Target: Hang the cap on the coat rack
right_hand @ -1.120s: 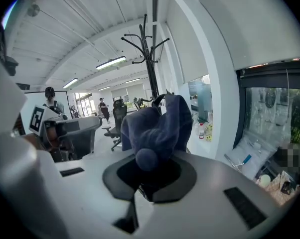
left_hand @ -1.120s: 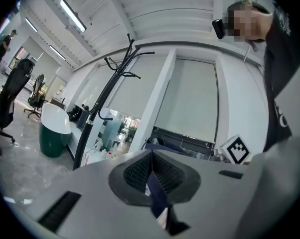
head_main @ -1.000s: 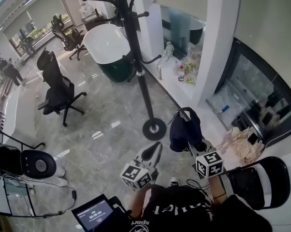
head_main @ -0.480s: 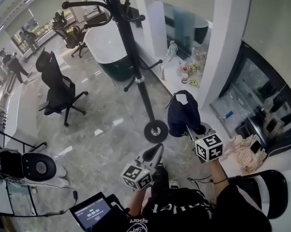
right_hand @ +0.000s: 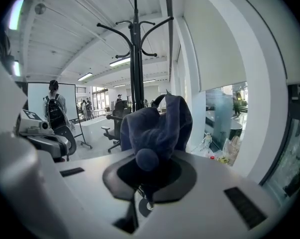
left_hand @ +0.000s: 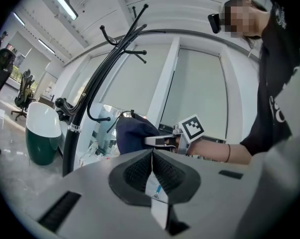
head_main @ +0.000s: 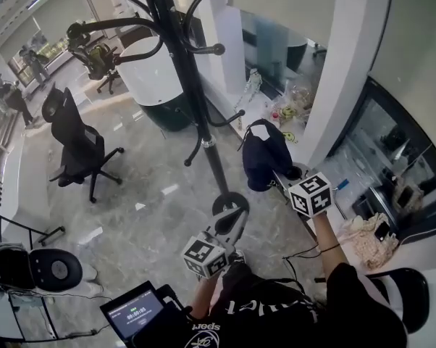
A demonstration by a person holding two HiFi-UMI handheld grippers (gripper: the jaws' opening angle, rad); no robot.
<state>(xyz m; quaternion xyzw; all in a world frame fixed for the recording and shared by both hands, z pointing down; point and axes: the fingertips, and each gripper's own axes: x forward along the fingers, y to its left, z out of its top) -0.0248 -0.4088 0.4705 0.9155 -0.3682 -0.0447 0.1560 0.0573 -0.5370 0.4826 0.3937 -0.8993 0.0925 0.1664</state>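
Head view: coat rack [head_main: 195,93], marble floor [head_main: 145,187]

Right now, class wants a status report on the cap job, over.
Right tool shut on navy cap, raised beside coat rack. Left tool shut, empty, low. Cap not yet on a hook. Nothing seen between cap and rack.

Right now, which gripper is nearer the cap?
Right. The right gripper is shut on the cap, holding it up beside the coat rack. The left gripper, shut and empty, sits lower, apart from the cap.
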